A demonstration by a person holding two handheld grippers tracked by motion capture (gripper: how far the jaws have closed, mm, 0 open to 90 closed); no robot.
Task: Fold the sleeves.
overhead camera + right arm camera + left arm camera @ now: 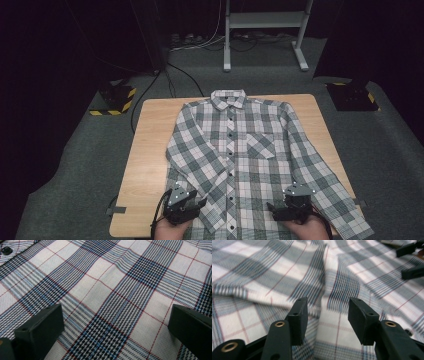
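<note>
Looking down from the high view, the plaid shirt [240, 160] lay buttoned and face up on the wooden counter [150, 150], its long axis running from the collar at the far edge to the hem hanging over the near edge, sleeves angled outward and down. The left gripper [192, 206] sat at the near left, over the lower end of that side's sleeve and the shirt's side edge; the right gripper [282, 210] sat on the lower front right of the button placket. Each was equally near its own half of the hem; bare counter lay open to the left of the shirt, little to the right. In the left gripper view, the jaws stood partly apart with nothing pinched, and a raised fold of cloth [322, 290] lay just ahead between them. In the right gripper view, the jaws stood wide, flat fabric [117, 297] beneath and ahead, not gripped, with a button [6, 250] at the far left.
</note>
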